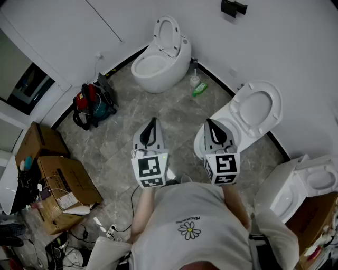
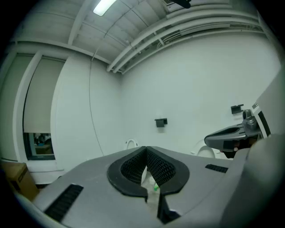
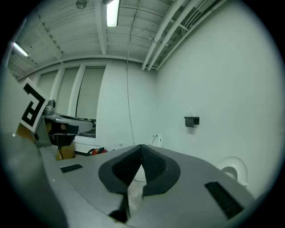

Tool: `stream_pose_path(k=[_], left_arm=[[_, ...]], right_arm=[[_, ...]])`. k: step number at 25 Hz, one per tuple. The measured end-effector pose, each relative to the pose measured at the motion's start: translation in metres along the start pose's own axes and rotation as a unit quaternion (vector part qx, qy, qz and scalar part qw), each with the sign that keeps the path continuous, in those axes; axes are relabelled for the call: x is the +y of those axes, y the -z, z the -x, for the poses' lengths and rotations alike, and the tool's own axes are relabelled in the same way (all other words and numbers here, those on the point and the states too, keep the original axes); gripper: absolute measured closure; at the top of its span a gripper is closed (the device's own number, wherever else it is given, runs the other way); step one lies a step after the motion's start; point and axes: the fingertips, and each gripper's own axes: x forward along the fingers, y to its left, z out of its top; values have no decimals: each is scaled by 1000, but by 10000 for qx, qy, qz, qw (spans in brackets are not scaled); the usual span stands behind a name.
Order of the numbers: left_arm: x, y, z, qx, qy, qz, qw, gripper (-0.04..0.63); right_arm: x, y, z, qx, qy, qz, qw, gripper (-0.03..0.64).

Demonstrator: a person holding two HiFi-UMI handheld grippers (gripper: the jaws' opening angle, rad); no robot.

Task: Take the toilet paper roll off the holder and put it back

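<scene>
- Head view: the left gripper (image 1: 152, 121) and the right gripper (image 1: 207, 122) are held side by side, near level, over the grey stone floor (image 1: 174, 113). Each ends in a closed point.
- Head view: a black holder (image 1: 234, 7) is fixed high on the white wall (image 1: 285, 47), near the picture's top edge and well apart from both grippers. Whether a roll sits on it cannot be told.
- Head view: one toilet (image 1: 158, 55) stands in the floor's far corner with its lid up. A green bottle (image 1: 199, 89) lies just beside it at the foot of the wall. A second toilet (image 1: 248, 116) stands along the right wall, just beyond the right gripper.
- Head view: a red and teal bag (image 1: 92, 104) sits by the left wall. Cardboard boxes (image 1: 55, 182) stand at the floor's near left edge.
- Head view: the person (image 1: 190, 229) wears a white shirt.
- Left gripper view: the left gripper (image 2: 145, 149) is clenched, ribbed pads meeting at the tips, nothing between them. The black holder (image 2: 160, 122) shows on the wall ahead. The right gripper (image 2: 231, 138) is at the right edge.
- Right gripper view: the right gripper (image 3: 141, 147) is clenched on nothing, pads together. The black holder (image 3: 191, 120) is on the wall ahead, to the right. The left gripper (image 3: 60, 124) is at the left edge.
</scene>
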Motion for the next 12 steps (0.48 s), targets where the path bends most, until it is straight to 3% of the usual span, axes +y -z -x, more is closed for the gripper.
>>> stream_pose_path(k=[12], left_arm=[[1,-2,-13,-37,5,-6,10000,577]], right_arm=[[-13,-4,-7,-191,78,-87,9997,607]])
